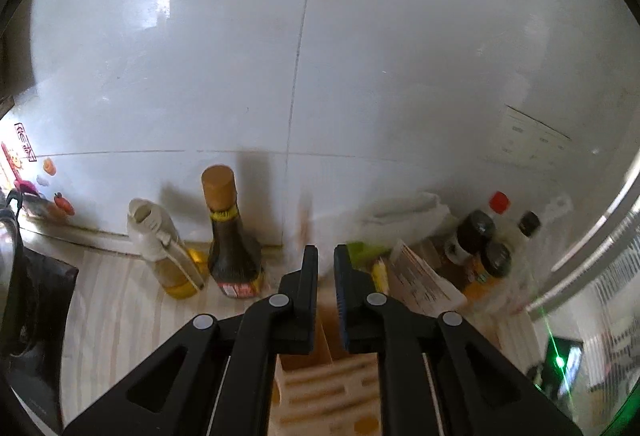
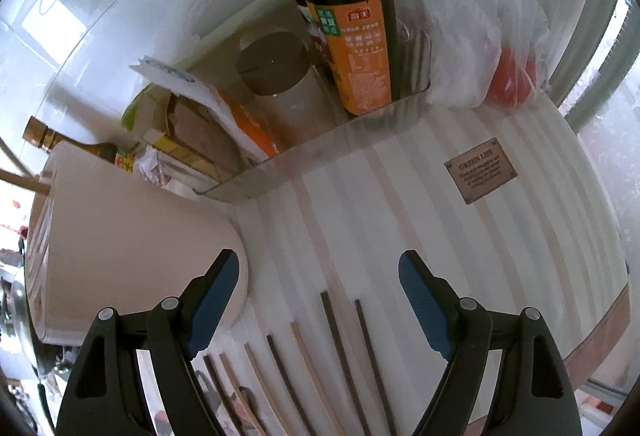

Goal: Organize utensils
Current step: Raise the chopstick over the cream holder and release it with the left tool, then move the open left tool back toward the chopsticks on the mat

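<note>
Only right view: chopsticks (image 2: 340, 356) | right hand-held gripper (image 2: 320, 276) spread | left hand-held gripper (image 1: 326, 268) nearly closed, empty

Black linkage arms, blue-padded jaws, silver rivets

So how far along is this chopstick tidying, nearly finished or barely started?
Hard to call much done: several chopsticks lie loose on the striped table, dark and pale mixed. The right tool hangs open above them, gripping nothing. The left tool is nearly closed over a slotted cream holder; whether it pinches anything I cannot tell. Most gathering appears left.
</note>
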A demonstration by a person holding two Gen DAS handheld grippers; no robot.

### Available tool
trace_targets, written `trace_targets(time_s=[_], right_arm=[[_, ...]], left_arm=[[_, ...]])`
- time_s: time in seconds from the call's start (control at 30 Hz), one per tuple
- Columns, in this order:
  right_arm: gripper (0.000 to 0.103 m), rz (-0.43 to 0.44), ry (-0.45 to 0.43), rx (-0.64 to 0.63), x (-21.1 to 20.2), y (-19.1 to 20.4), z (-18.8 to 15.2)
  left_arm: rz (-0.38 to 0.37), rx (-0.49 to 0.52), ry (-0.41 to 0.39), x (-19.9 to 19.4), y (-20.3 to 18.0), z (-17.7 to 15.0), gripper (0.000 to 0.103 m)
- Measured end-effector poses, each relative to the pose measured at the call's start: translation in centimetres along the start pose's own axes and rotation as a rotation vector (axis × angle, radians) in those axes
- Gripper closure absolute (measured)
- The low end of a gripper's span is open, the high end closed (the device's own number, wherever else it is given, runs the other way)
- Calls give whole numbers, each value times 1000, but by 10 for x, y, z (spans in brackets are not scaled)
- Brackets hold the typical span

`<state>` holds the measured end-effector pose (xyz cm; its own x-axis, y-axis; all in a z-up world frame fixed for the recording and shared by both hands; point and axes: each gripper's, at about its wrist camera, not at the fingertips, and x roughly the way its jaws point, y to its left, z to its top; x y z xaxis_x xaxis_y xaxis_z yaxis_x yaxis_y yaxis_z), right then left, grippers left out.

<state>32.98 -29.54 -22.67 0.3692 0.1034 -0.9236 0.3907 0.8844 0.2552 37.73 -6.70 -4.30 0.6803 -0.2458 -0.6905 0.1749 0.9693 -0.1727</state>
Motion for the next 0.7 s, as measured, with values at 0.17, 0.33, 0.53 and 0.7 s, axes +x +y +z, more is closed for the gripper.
trace_targets(time_s=[0.17,0.33,0.53,0.7], right_arm=[[19,18,24,-4,-7,-7,-9],[19,6,39,-45,-19,-13,-22],[20,-29,91,-117,-19,-21,-47],[40,-46,164,-152,-1,-33,-68]], left_arm=[[45,-25,16,-32,5,-22,19],[103,-59,2,-59,22,-51,0],[202,-79,91,-55,34,-109,0],[305,-64,240,-25,42,-169,0]])
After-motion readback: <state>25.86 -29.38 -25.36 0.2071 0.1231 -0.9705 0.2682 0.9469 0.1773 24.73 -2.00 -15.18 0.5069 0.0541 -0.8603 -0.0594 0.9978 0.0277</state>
